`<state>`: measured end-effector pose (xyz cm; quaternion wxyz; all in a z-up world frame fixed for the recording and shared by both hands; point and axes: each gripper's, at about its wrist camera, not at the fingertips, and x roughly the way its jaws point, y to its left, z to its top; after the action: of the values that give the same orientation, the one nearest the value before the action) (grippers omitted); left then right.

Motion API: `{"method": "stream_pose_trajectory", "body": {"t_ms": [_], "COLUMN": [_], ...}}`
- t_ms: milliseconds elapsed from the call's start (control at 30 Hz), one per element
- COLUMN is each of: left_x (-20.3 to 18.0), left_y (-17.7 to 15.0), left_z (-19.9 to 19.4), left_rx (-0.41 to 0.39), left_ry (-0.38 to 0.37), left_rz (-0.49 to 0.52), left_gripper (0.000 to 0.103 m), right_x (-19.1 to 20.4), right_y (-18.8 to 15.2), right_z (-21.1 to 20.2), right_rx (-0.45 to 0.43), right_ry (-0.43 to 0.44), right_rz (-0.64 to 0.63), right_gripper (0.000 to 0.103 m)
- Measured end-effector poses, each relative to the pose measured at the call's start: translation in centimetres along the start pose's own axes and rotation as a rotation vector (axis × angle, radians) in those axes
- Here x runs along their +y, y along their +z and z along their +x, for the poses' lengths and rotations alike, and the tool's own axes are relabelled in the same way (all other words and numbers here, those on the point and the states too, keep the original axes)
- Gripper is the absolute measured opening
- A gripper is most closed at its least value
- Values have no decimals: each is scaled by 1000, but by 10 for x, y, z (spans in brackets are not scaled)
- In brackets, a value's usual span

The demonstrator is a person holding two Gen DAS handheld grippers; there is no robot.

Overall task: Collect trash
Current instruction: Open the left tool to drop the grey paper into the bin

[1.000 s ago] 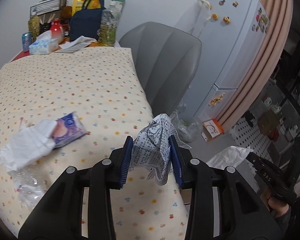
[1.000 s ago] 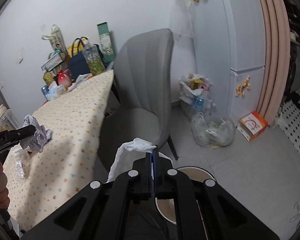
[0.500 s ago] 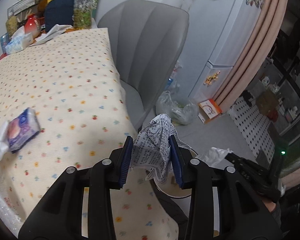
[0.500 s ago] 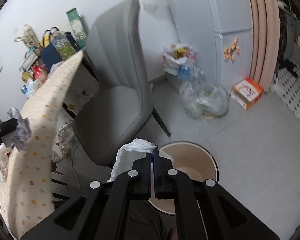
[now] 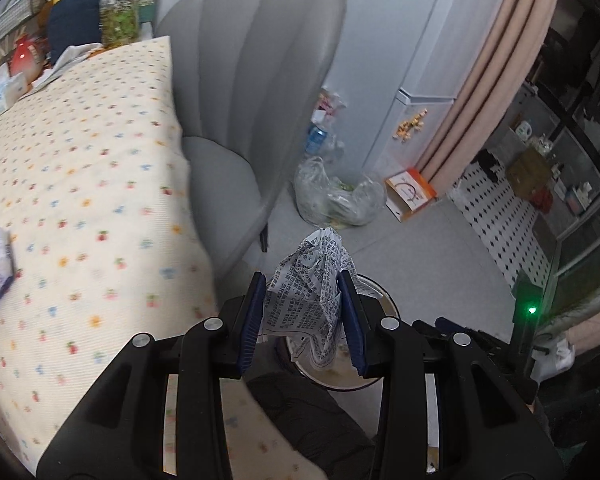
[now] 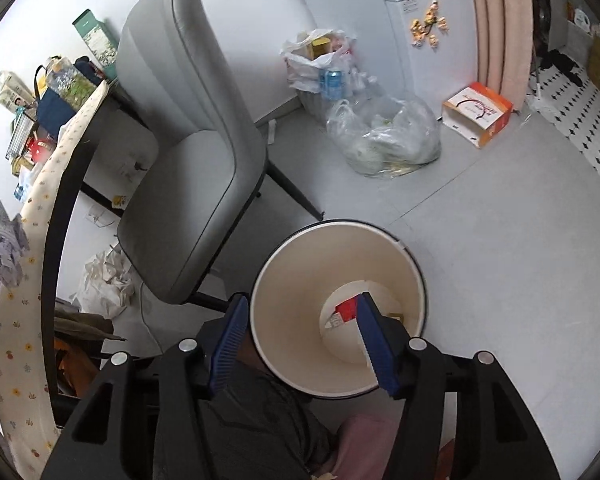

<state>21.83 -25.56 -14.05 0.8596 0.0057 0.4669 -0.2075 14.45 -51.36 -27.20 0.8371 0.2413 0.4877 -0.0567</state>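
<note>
Left gripper (image 5: 303, 316): fingers clamp a crumpled printed paper (image 5: 308, 300) above the bin (image 6: 380, 380), beside the patterned surface (image 5: 80, 160). Right gripper (image 6: 298, 344): fingers have just been opening, now wide apart and empty over the bin's mouth; red-and-white scraps (image 6: 342, 312) lie inside.

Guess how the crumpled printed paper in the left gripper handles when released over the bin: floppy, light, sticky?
Crumpled printed paper sags below the left gripper, so likely floppy and light. It may drift rather than drop straight into the bin. The creases could snag a pad.
</note>
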Motion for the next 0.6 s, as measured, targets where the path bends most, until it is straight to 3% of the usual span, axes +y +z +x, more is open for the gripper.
{"method": "stream_pose_trajectory", "body": {"t_ms": [433,500,567,600], "left_x": [-57,-67,-75,-77], "left_y": [-2,-3,-3,-3], "left_z": [43,49,50,50], "left_rx": [93,108,101,94], "left_ry": [-98,-133,-152,-154], "left_rz": [69,79,91,94], "left_gripper": [39,53,77,81], "right_x": [-30,-34,-38,-40], "right_y": [3,2,2,2], "right_z": [-61,-68,-74,-76], "right_rx": [-79,-87,-96,-100], "right_ry": [-70,-75,-83,-86], "right_rz": [5,11,17,21], "right_gripper": [61,61,62,62]}}
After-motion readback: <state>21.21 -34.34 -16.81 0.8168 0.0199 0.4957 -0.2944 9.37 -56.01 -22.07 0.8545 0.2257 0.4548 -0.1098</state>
